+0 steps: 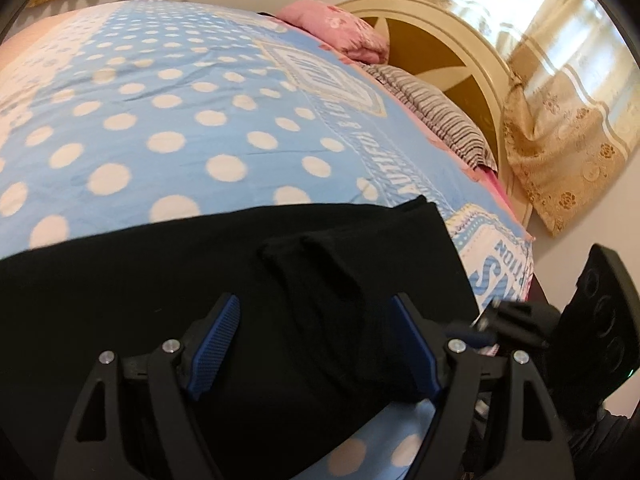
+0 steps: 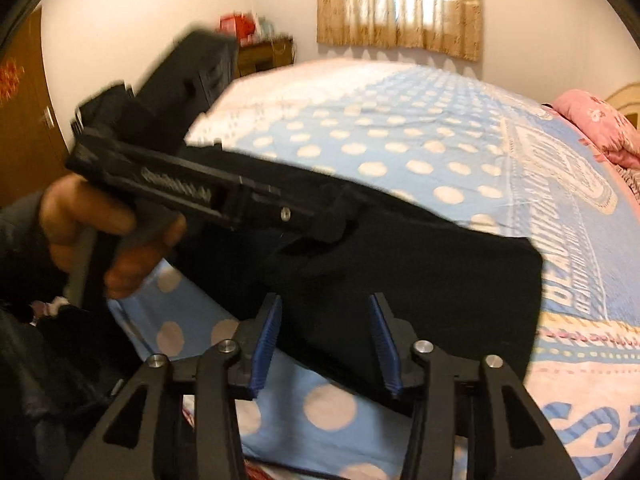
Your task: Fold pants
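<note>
Black pants (image 1: 200, 280) lie folded flat on the blue polka-dot bedspread (image 1: 160, 120) near the bed's front edge. My left gripper (image 1: 316, 312) is open, its blue pads (image 1: 218, 344) spread over a raised fold of the cloth. In the right wrist view the pants (image 2: 440, 280) form a dark rectangle. My right gripper (image 2: 326, 308) is open just above their near edge. The left gripper's body (image 2: 192, 184), held by a hand, sits over the pants' left part.
A pink pillow (image 1: 340, 36) and a striped pillow (image 1: 436, 116) lie by the cream headboard (image 1: 460, 52). Gold curtains (image 1: 560, 120) hang at the right. A wooden nightstand (image 2: 264, 56) and a wardrobe (image 2: 24, 120) stand beyond the bed.
</note>
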Motion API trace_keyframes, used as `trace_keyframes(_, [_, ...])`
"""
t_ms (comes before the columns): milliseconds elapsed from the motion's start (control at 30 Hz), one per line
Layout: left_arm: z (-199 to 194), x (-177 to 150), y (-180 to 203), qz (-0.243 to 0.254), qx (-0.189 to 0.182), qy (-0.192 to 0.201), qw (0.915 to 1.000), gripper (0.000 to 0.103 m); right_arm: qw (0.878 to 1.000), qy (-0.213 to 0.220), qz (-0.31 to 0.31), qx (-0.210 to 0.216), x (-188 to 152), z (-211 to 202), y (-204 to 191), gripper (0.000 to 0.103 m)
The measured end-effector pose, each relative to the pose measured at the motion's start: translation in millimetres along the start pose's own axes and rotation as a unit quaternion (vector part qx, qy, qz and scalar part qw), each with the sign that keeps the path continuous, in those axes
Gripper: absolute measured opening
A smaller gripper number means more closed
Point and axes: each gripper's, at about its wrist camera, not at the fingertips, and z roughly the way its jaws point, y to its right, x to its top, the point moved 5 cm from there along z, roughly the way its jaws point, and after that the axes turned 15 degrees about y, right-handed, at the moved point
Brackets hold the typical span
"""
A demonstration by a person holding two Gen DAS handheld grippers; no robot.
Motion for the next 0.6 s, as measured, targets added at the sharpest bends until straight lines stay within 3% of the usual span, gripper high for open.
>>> trace_keyframes(100, [9,0,7,-0.004,-0.005,-0.009,0.9999,0.077,0.998,0.034,0.047,-0.004,1,-15,20,0.048])
trace_keyframes(200, [14,-1,13,0.009,0.003,-0.013,0.9999,0.065,0.995,0.054,0.079,-0.014,2,-21,30,0.049])
trace_keyframes(233, [15,-2,14,0.01,0.005,-0.015,0.9998,0.056,0.995,0.059,0.083,-0.017,3,-20,34,0.049])
trace_keyframes(333, [19,-5,18,0.019,0.008,-0.023,0.9995,0.013,0.993,0.078,0.089,-0.028,9,-19,40,0.05])
trace_keyframes(600, [-19,21,17,0.018,0.004,0.014,0.9997,0.012,0.984,0.132,0.109,-0.042,20,-36,51,0.055])
